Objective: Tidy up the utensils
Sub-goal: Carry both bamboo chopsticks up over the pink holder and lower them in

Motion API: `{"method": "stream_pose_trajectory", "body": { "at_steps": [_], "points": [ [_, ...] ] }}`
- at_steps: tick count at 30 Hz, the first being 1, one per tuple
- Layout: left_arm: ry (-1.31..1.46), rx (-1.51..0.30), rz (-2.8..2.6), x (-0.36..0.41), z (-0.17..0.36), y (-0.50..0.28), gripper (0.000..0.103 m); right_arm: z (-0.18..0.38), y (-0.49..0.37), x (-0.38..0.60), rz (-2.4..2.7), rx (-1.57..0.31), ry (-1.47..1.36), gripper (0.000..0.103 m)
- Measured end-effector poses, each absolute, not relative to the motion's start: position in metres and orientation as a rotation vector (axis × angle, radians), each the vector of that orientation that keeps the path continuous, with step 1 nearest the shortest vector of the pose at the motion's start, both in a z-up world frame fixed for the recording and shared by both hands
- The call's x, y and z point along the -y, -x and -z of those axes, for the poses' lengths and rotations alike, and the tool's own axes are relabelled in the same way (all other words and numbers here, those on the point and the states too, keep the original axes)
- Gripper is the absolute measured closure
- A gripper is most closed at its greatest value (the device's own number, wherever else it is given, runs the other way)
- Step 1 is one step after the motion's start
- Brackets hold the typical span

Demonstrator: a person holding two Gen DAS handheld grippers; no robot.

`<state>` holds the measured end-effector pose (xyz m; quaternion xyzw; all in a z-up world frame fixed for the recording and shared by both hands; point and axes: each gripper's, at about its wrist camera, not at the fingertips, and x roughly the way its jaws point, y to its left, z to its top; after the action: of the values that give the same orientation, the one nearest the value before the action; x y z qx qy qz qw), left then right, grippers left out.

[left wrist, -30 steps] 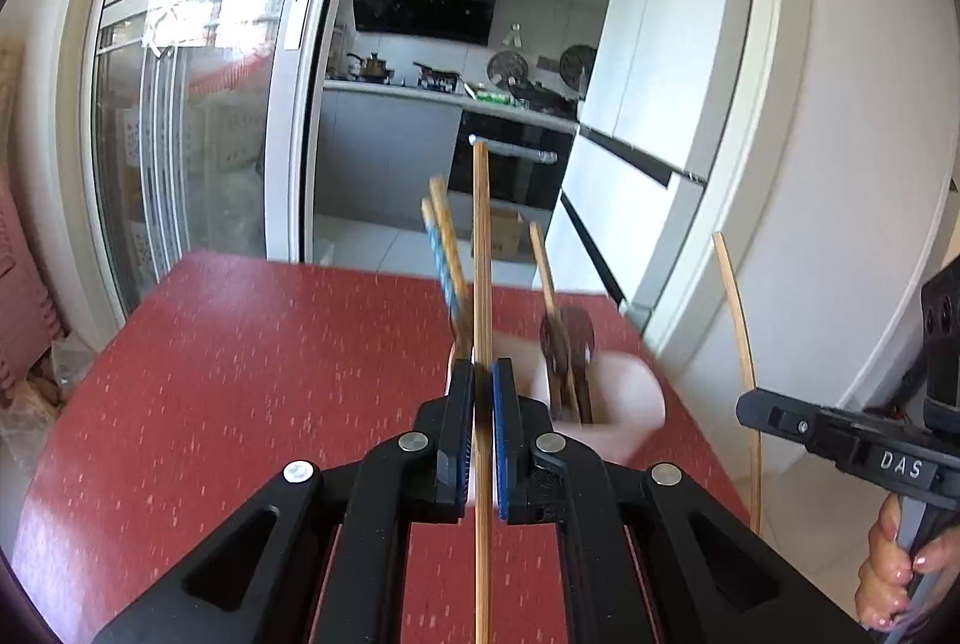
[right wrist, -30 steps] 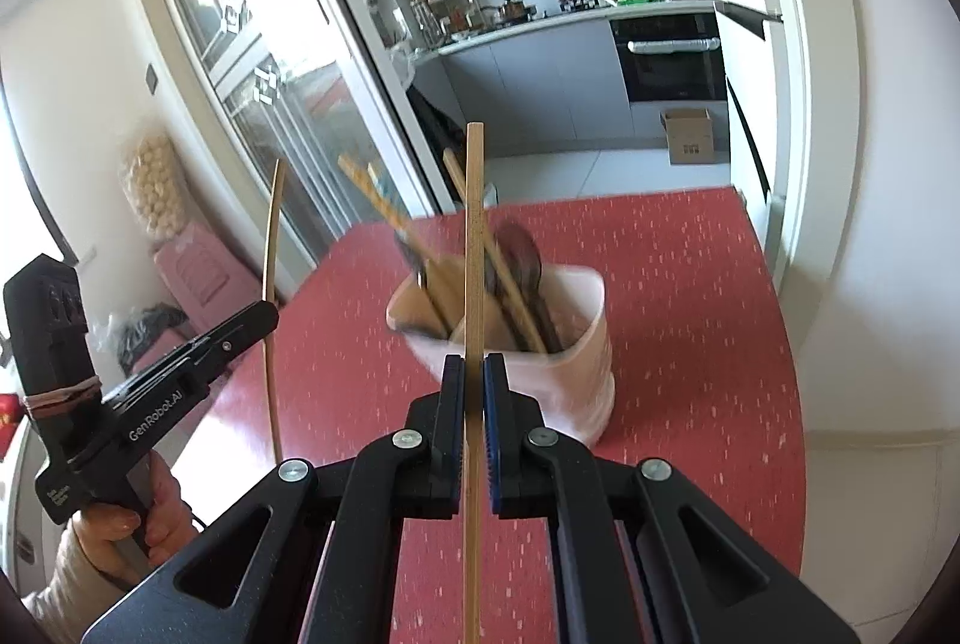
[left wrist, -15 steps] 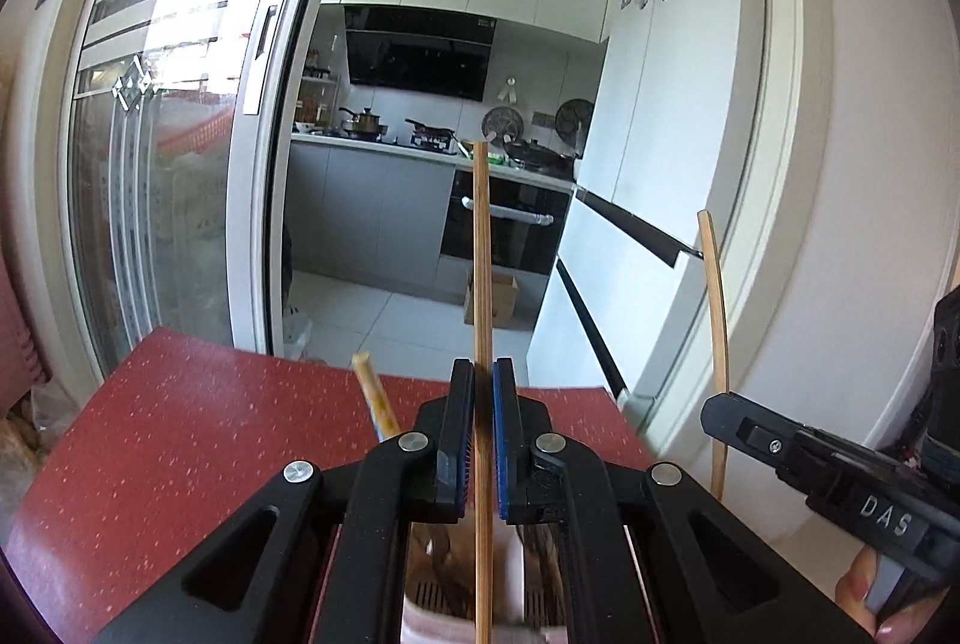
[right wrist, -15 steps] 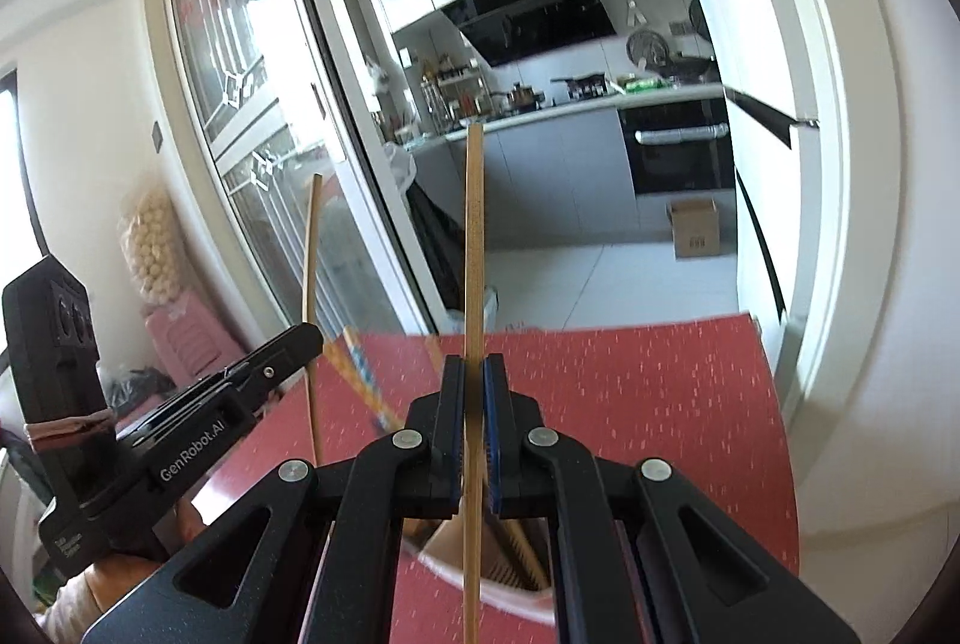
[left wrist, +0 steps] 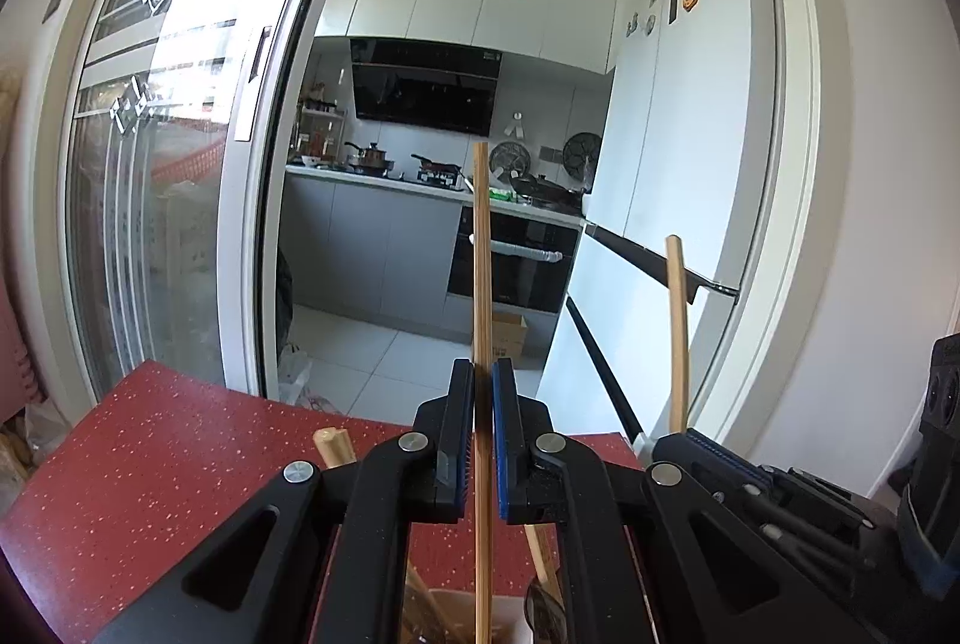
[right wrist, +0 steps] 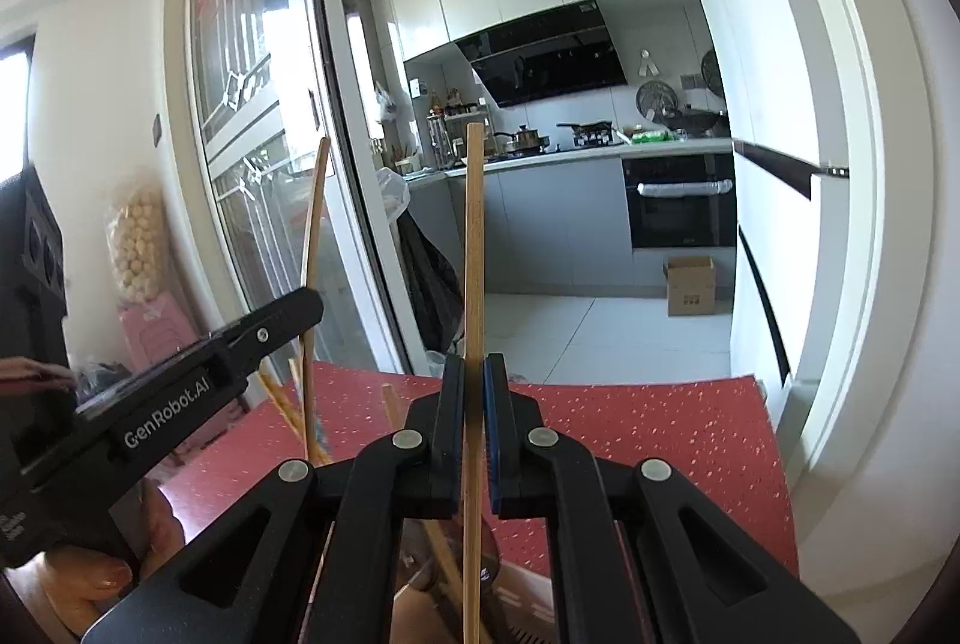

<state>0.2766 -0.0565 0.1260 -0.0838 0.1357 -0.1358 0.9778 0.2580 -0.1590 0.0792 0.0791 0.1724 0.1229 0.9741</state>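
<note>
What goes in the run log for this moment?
left claw: shut on chopstick | right claw: shut on second chopstick | both above utensil holder

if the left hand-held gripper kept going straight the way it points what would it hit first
Probably nothing nearby: the left hand-held gripper, shut on an upright chopstick, points over the red table's far edge toward the open kitchen doorway. The way looks free, though depth is unclear.

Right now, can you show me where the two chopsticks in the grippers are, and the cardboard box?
Left chopstick (left wrist: 481,248), left wrist view, upper shaft above the pads.
Right chopstick (right wrist: 474,248), right wrist view, middle of the shaft.
Cardboard box (right wrist: 690,285), right wrist view, front face, on the kitchen floor.
</note>
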Motion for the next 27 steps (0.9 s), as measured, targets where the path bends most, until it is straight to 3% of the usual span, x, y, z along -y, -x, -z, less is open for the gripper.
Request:
{"method": "stream_pose_trajectory", "body": {
  "at_steps": [13,27],
  "points": [
    [0.098,-0.294,0.245,0.069,-0.086,-0.266,0.068,-0.037,-0.242,0.141,-0.229,-0.283,0.001,0.097],
    [0.060,-0.357,0.215,0.060,-0.071,-0.253,0.068,-0.017,-0.231,0.137,-0.268,-0.359,0.037,0.097]
  ]
}}
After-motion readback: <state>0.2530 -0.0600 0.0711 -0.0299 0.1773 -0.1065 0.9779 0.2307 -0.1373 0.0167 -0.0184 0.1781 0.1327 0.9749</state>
